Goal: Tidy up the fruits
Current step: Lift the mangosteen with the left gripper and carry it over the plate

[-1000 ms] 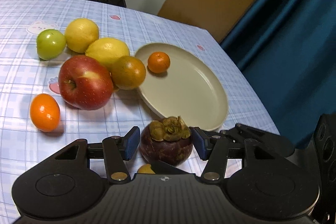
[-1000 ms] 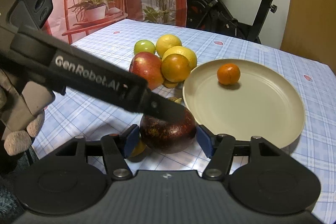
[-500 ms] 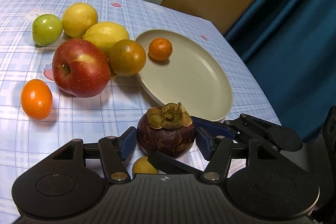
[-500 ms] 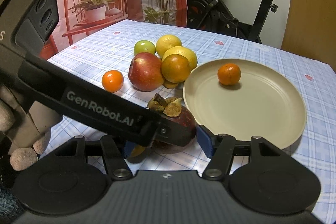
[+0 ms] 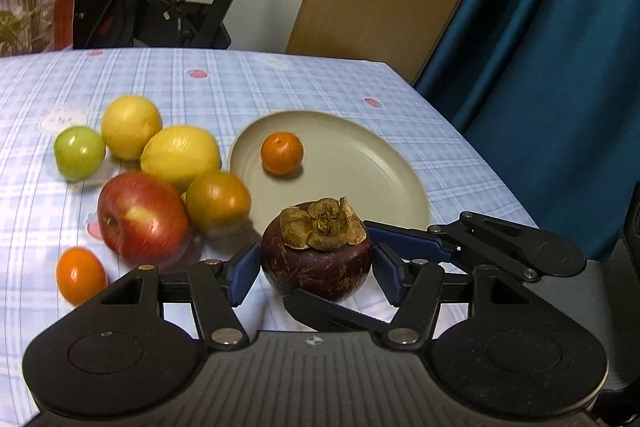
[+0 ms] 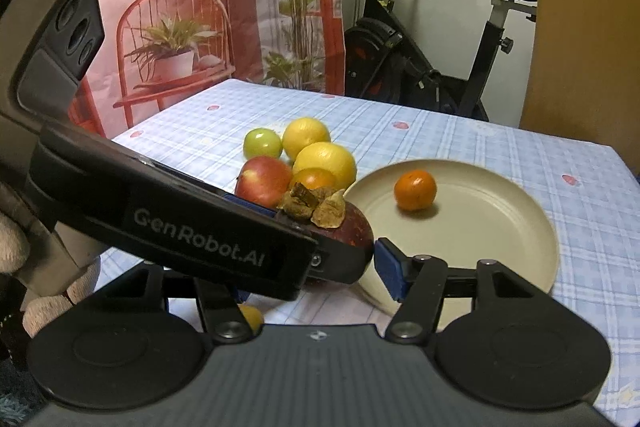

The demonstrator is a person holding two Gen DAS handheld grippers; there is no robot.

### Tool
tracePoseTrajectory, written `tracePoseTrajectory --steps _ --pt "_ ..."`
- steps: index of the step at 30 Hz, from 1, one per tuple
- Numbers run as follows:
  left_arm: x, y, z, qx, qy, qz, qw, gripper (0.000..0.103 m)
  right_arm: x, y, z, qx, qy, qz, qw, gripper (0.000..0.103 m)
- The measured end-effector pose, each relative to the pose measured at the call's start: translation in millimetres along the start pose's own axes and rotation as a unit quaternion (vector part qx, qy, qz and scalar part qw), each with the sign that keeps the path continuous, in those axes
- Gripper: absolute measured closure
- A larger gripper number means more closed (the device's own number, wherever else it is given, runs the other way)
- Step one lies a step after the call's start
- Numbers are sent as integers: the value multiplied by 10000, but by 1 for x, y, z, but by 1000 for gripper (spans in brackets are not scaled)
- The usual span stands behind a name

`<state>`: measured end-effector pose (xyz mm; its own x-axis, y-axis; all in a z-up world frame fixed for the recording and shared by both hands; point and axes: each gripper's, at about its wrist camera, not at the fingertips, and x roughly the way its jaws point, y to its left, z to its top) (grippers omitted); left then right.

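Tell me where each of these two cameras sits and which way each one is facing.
Left wrist: rides the left gripper, looking along its jaws over the mangosteen toward the plate, exercise bike and blue curtain; the right gripper crosses from the right.
Right wrist: rides the right gripper, facing the plate, fruit pile and pink backdrop; the left gripper and a gloved hand enter from the left.
Shared: mangosteen, plate, mandarin.
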<state>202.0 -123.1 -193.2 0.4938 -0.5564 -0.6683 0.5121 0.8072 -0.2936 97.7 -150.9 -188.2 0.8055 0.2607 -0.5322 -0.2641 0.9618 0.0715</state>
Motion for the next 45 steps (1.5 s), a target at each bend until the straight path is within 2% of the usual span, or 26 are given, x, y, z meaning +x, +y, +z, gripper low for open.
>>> tracePoseTrajectory --steps 10,26,37,45 --pt "10 -5 12 96 21 -161 9998 39 -3 -14 7 -7 -85 -182 9998 41" --pt "34 5 27 108 191 -181 9996 39 25 -39 12 114 -38 -213 9997 41" --pt "52 18 40 63 259 149 9995 39 60 -55 16 361 -64 76 9993 41" --pt "59 21 44 106 267 334 9990 38 78 -57 20 314 25 62 9995 41"
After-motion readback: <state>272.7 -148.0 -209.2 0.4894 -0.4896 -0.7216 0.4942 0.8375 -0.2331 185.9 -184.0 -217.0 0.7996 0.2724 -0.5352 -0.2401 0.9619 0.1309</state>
